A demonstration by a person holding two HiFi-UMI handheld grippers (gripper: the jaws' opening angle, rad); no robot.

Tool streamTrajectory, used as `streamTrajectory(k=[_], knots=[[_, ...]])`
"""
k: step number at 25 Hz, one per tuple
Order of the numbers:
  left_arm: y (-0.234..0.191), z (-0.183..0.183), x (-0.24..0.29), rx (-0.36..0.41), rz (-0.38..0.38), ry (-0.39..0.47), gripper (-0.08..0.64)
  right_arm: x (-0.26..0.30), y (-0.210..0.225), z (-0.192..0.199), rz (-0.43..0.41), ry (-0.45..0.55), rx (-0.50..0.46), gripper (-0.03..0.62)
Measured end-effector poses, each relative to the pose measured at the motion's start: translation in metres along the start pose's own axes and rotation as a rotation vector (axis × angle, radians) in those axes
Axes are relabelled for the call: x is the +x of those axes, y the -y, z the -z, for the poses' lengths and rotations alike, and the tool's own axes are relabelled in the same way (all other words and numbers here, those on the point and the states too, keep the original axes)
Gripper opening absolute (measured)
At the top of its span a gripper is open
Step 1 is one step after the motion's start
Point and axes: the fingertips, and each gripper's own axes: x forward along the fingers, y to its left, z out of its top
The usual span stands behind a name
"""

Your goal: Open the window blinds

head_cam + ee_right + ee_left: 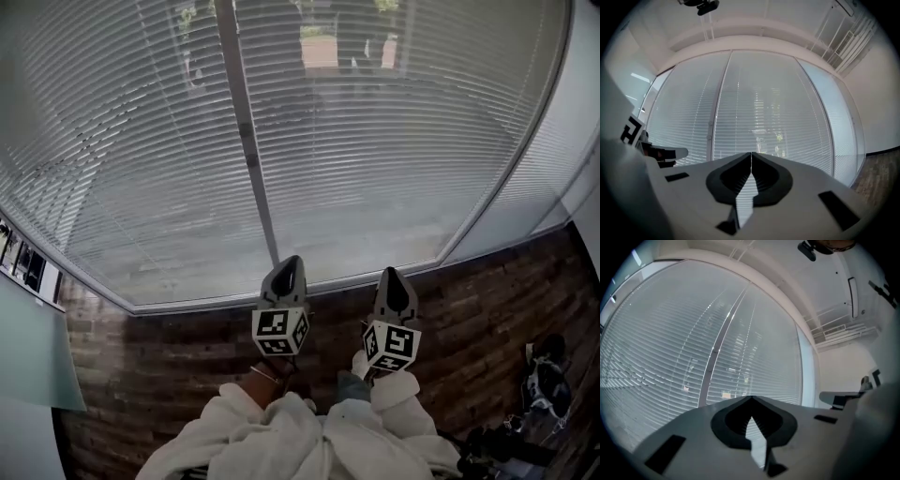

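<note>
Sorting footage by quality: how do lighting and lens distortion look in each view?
Head view: fisheye bows the blinds into arcs; daylight glows through them, the wooden floor is dim. Left gripper view: the left tool is backlit, corners black. Right gripper view: same bowing, the right tool backlit, dark rim.

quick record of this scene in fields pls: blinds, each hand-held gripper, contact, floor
blinds: lowered, covering the window
left hand-held gripper: jaws together, nothing between them
right hand-held gripper: jaws together, nothing between them
contact: neither gripper touches the blinds
floor: dark wood planks
</note>
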Motion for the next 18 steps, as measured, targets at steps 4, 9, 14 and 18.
streamTrajectory(k=[4,9,14,18], knots=[[-0.017,0.011,0.056,0.007,-0.057,-0.006,-0.005,0.068,0.014,0.009,-0.053,0.014,0.003,0.011],[-0.031,-0.005,0.143,-0.017,-0.195,0.022,-0.005,0.167,0.041,0.002,-0.186,0.0,-0.015,0.012],[-0.083,-0.078,0.194,-0.095,-0.44,0.156,0.123,0.254,0.066,-0.032,-0.294,-0.01,-0.04,0.012],[-0.153,-0.092,0.198,-0.153,-0.632,0.142,0.167,0.294,0.076,-0.014,-0.317,-0.023,0.027,0.011]])
